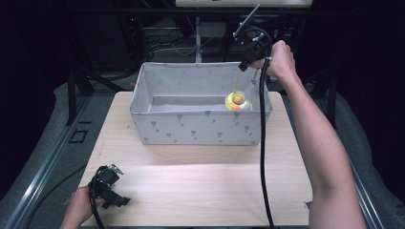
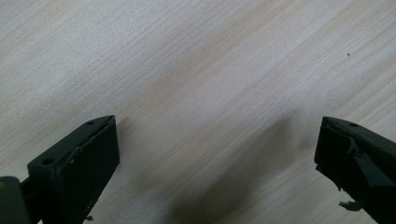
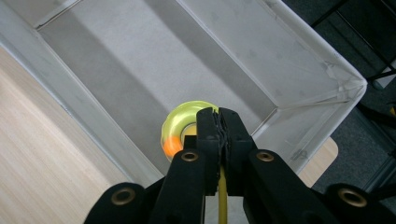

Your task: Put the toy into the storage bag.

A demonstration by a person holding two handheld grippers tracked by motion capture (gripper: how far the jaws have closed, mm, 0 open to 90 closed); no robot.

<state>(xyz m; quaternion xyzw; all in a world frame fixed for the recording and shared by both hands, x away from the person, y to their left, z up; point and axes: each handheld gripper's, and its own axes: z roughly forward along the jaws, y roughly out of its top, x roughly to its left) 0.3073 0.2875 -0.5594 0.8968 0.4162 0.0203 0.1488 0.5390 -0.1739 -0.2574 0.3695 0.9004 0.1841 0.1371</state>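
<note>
A round yellow toy with an orange patch hangs on a thin yellow cord inside the pale fabric box, near its right end. Above the box's far right corner, my right gripper points down and is shut on the top of that cord. In the right gripper view the closed jaws pinch the cord, and the toy dangles below them over the box floor. My left gripper lies on the table's front left corner. Its jaws stand wide open over bare wood.
The box sits at the back half of the light wooden table. The right gripper's black cable trails down across the table's right side. Dark stands and cables lie beyond the table's far edge.
</note>
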